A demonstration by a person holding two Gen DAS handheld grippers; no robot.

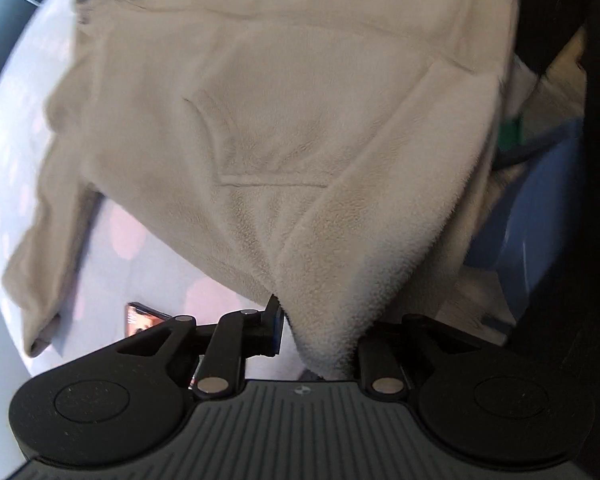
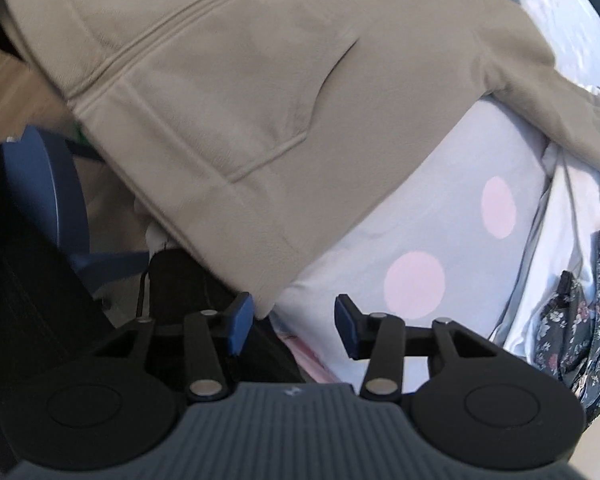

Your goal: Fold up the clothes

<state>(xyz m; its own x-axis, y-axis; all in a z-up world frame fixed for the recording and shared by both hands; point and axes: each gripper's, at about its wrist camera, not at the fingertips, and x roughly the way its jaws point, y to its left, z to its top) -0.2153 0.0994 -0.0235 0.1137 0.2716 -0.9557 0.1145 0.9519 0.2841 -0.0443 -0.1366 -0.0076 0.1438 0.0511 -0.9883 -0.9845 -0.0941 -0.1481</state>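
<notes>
Item: beige fleece zip-front hoodie (image 2: 236, 92), spread front-up on a pale sheet with pink dots (image 2: 427, 240), its hem at the near bed edge.

Left side: left gripper (image 1: 319, 332) has a folded-over corner of the hem lying between its fingers; the left blue pad stands just off the cloth and the right finger is hidden beneath it, so whether it pinches I cannot tell. Beyond the edge, a blue plastic chair (image 1: 539, 220).

Right side: right gripper (image 2: 296, 328) stands released, nothing between its pads, the opposite hem corner just beside its left pad. A dark floral cloth (image 2: 591, 320) lies well apart.

Handling, as judged: soft, limp, thick, fairly light; fluffy nap grips well, not slippery, not fragile. It will sag and drag. Best hold: doubled hem band corners, then shoulders.
</notes>
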